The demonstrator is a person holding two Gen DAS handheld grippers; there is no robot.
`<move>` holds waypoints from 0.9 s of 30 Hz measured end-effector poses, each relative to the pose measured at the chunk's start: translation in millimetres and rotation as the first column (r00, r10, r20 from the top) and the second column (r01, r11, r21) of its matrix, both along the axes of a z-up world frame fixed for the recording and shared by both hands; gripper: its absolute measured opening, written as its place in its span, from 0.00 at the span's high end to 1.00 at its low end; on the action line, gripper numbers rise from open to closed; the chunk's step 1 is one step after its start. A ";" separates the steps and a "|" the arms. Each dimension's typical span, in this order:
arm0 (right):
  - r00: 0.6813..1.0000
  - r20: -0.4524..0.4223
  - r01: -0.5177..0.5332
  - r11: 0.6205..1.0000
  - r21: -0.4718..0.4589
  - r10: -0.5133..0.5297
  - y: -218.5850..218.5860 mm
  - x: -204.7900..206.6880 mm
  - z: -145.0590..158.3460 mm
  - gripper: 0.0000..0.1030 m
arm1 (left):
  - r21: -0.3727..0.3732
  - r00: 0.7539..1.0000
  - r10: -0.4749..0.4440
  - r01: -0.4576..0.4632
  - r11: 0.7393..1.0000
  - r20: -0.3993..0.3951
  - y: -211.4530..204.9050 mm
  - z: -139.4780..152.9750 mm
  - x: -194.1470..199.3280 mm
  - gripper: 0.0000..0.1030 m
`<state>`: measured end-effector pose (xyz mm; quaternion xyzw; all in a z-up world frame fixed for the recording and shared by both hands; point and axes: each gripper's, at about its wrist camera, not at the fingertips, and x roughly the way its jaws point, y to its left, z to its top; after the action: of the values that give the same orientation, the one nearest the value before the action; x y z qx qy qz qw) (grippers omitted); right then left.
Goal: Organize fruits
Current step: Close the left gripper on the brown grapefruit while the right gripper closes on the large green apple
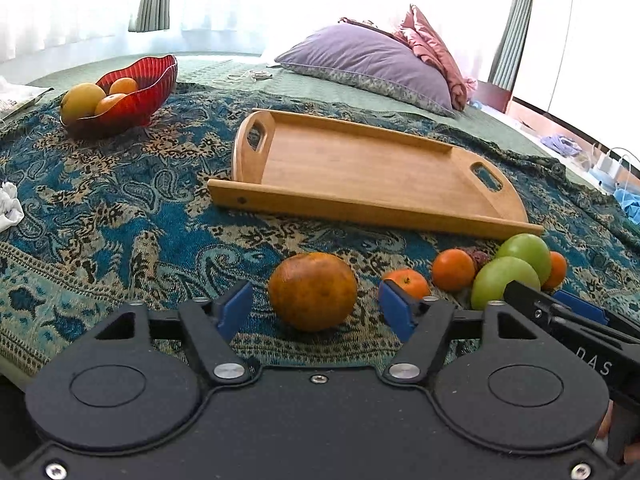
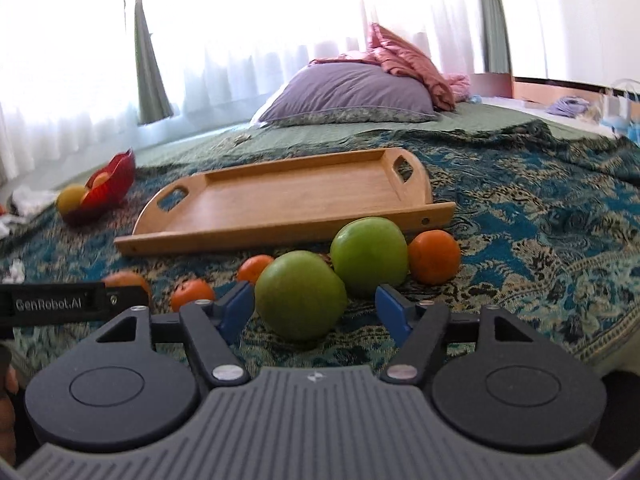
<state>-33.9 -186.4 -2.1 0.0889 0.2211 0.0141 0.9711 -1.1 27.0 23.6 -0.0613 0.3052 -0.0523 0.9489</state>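
Note:
A large brownish orange (image 1: 312, 291) lies on the patterned blanket between the blue pads of my left gripper (image 1: 316, 314), with a gap on each side; the jaws stand open. In the right wrist view a green apple (image 2: 300, 300) sits between the pads of my right gripper (image 2: 315, 311). The left pad is close to the apple and the right pad stands clear, so that gripper is open. Behind it are a second green apple (image 2: 370, 254) and small oranges (image 2: 434, 256). A bare wooden tray (image 1: 360, 172) lies beyond the fruit. A red bowl (image 1: 132, 96) at the far left holds several fruits.
A purple pillow (image 1: 368, 60) and pink cloth lie at the back of the bed. Crumpled white paper (image 1: 10, 208) sits at the left edge. The bed's edge drops off at the right, with clutter on the floor (image 1: 608, 168). My right gripper's finger (image 1: 560, 308) shows beside the apples.

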 end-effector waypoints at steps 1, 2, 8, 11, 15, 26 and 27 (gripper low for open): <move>1.000 0.008 0.010 1.000 0.008 -0.010 0.0 -0.4 -0.7 0.28 | 0.001 1.000 0.000 0.000 1.000 0.003 0.1 -0.3 0.4 0.40; 1.000 0.018 0.018 1.000 0.016 -0.019 0.1 -0.7 -1.0 0.28 | 0.004 1.000 -0.003 0.003 1.000 0.005 -0.2 -0.6 0.8 0.44; 0.999 0.030 0.032 0.999 0.028 -0.033 6.7 0.8 -5.4 0.30 | 0.038 1.000 0.003 -0.004 0.999 0.011 -3.3 -4.7 2.3 0.47; 0.999 0.023 0.029 0.999 0.020 -0.029 11.4 2.2 -7.3 0.31 | 0.028 1.000 0.002 -0.002 1.000 0.003 -1.6 -7.4 3.6 0.47; 0.999 0.026 0.034 0.999 -0.002 -0.034 17.4 3.0 -9.8 0.32 | 0.027 1.000 0.001 -0.001 1.000 0.006 -0.4 -9.5 5.5 0.47; 0.999 0.014 0.030 1.000 -0.003 -0.030 18.7 12.3 -17.3 0.33 | 0.010 1.000 -0.023 0.023 1.000 0.006 -0.2 -17.2 12.7 0.50; 1.000 0.015 0.027 1.000 -0.001 -0.027 18.7 13.6 -17.7 0.33 | 0.012 1.000 -0.025 0.025 1.000 0.008 -0.7 -17.7 13.0 0.50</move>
<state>-20.2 -167.7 -19.9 0.0909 0.2128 0.0017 0.9729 11.9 26.3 5.9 -0.0516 0.3022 -0.0624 0.9498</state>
